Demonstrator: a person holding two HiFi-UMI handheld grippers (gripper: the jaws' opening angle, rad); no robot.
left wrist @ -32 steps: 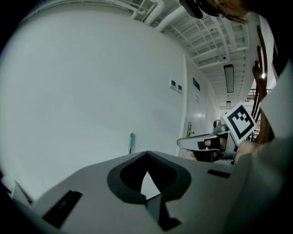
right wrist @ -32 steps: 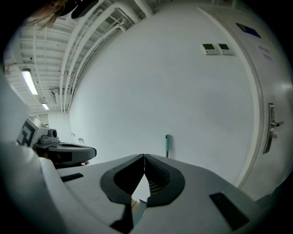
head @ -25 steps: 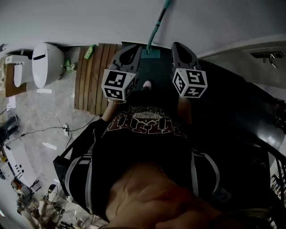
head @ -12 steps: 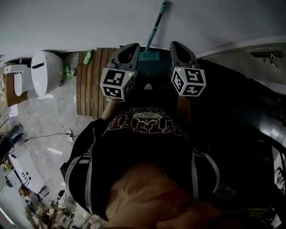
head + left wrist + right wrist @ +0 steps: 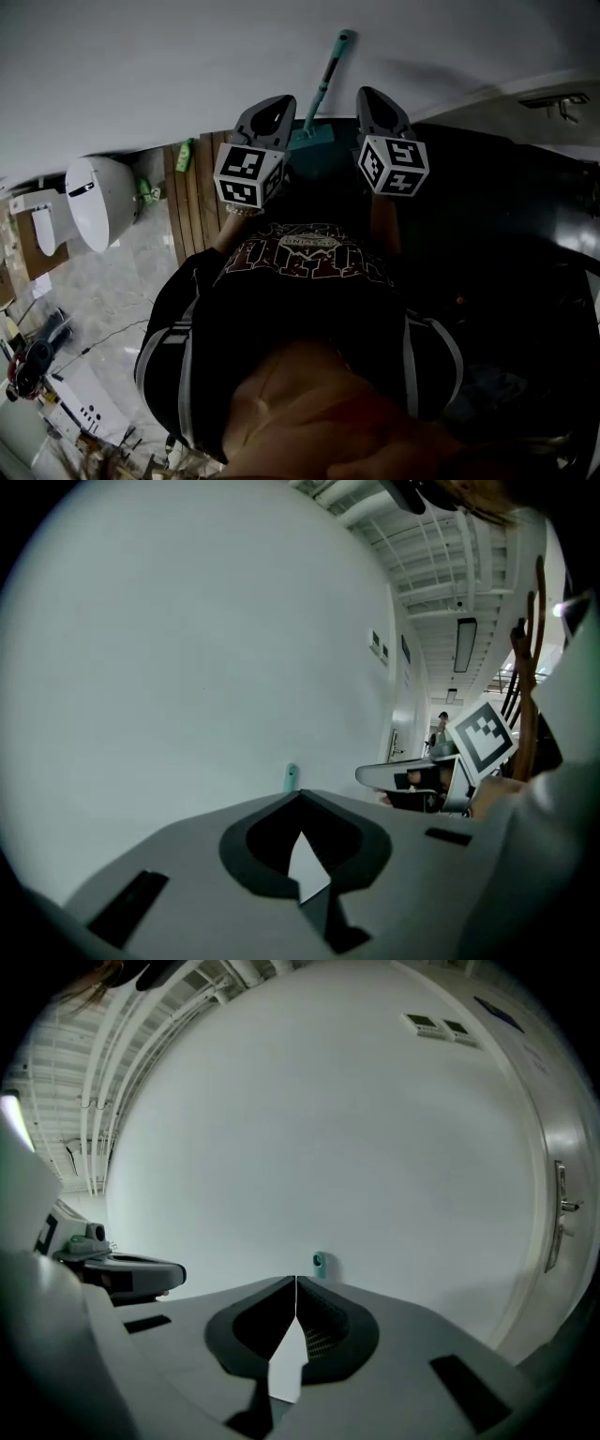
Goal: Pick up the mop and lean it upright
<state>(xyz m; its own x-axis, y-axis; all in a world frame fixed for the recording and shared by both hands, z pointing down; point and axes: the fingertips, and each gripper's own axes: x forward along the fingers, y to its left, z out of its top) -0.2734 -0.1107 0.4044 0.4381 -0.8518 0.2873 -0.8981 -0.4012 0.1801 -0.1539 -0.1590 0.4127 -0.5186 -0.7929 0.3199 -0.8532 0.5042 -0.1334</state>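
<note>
The mop leans upright against the white wall, its teal handle (image 5: 327,75) rising from the teal mop head (image 5: 311,142) on the dark floor. Only the handle's top end shows in the left gripper view (image 5: 292,777) and in the right gripper view (image 5: 320,1261), just beyond the jaw tips. My left gripper (image 5: 273,102) and right gripper (image 5: 367,95) are held side by side in front of the mop, one on each side of the handle and apart from it. Both are shut with nothing between the jaws (image 5: 300,797) (image 5: 296,1281).
A white toilet (image 5: 94,202) stands at the left, beside a wooden slat mat (image 5: 192,202) with a green bottle (image 5: 185,155) at its far end. The wall is close ahead. A door with a handle (image 5: 562,1206) is at the right. A person (image 5: 441,726) stands far down the corridor.
The view has swung: the toilet and slat mat slid down and left in the picture. Both grippers stay shut and side by side; the mop still leans on the wall.
</note>
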